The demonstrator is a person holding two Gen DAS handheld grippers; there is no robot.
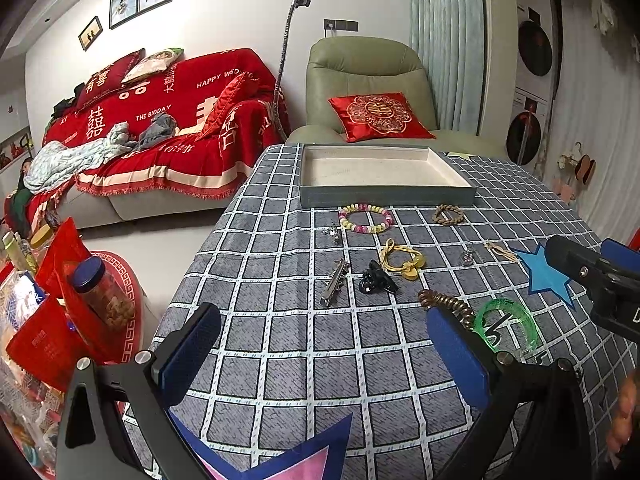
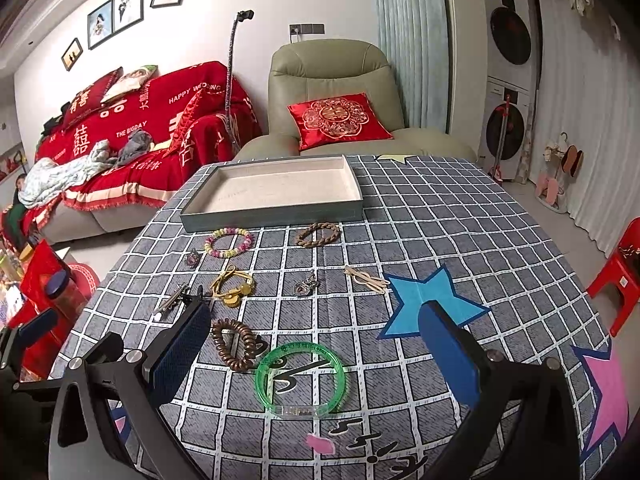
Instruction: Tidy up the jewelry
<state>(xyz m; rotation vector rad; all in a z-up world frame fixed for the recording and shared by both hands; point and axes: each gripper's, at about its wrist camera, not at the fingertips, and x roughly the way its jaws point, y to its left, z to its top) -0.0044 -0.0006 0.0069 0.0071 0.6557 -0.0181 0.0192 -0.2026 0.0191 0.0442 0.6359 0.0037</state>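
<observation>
Above tablecloth: both grippers (L, R) agape.

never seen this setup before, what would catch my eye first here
Probably the scatter of jewelry on the checked tablecloth: a bright green bangle lies nearest, between the open right tongs, with a brown coil hair tie just left of it. Behind them an empty grey tray sits at the table's far edge, and a red-covered sofa fills the background left.
</observation>
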